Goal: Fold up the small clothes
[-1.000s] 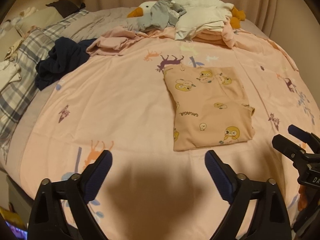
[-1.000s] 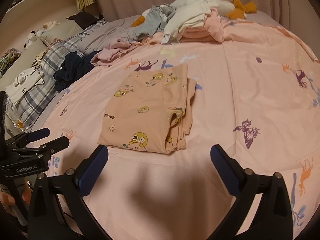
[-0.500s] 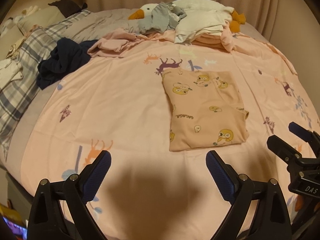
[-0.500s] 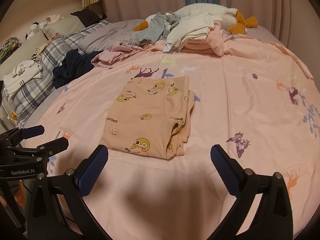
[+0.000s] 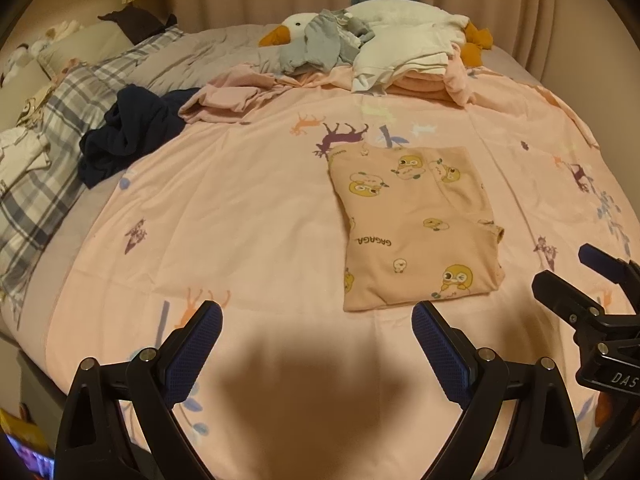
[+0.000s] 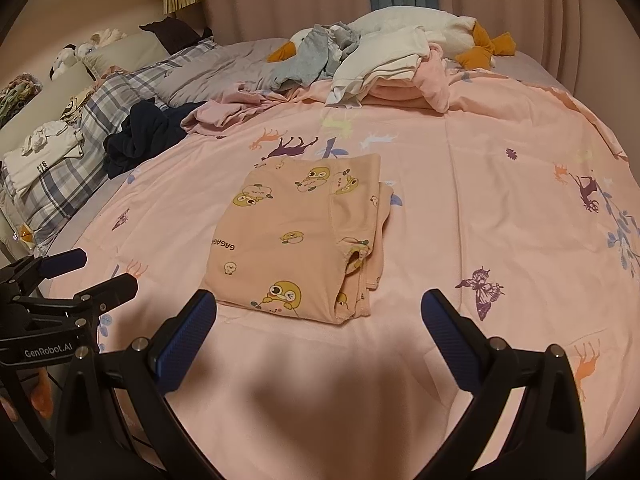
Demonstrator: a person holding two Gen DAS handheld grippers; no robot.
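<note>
At centre of the right wrist view, lying flat on the pink printed bedsheet (image 6: pixel 460 208): the peach duck-print garment (image 6: pixel 296 236), folded into a rough rectangle, with looser layers and a cuffed opening poking out along its right edge. Right of centre in the left wrist view, same garment (image 5: pixel 416 224), near edge just beyond the claw tips.

Left claw (image 5: pixel 316 344), low in its own frame: jaws spread wide, holding nothing, hovering clear of the cloth. Right claw (image 6: pixel 320 332), likewise spread and empty, tips just short of the garment's near edge.

Probably between steps: one more fold, or a lift toward a pile.

Risks from here:
- Pinching only the top layer at the near edge, so the stack peels open and earlier folds come undone.
- Catching the bedsheet along with the garment, both being thin, soft and similar in colour; would drag the sheet and skew the fold.
- Uneven lift between the two claws, letting the loose right-hand layers slide out further.
- Clashing claws, both crowding the same near edge.

Upper part of both frames: plush goose (image 6: pixel 440 28), jumbled clothes pile (image 6: pixel 360 60) and dark navy garment (image 5: pixel 128 136), all well apart and unlikely to interfere.
</note>
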